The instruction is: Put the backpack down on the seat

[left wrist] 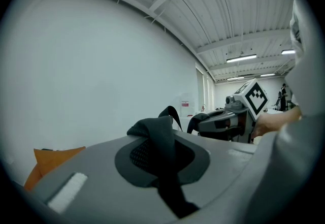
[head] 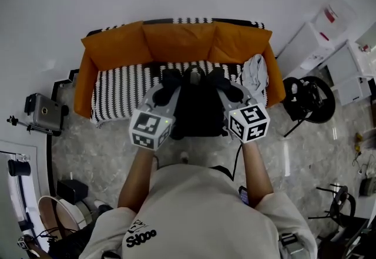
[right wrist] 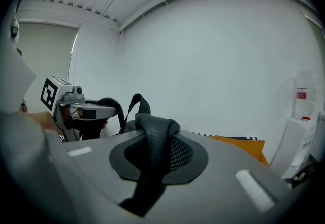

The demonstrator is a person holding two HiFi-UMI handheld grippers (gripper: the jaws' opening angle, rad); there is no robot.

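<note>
Carry stage: left gripper (head: 168,88) and right gripper (head: 228,88) both pinched shut on straps (left wrist: 161,136) of the black fabric backpack (head: 197,112), hanging at 12 o'clock, looks just short of the striped sofa seat (head: 120,90). Next: forward, lower, release.

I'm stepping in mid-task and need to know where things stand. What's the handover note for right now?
Grippers: left gripper shut on one shoulder strap; right gripper shut on the other shoulder strap.
Things: the backpack hangs from both, in front of the middle of the sofa, not resting on the seat. A pale cloth lies at the seat's right end.
Done: backpack gripped and held up.
Left: carry it over the seat, lower it, open both jaws.
</note>
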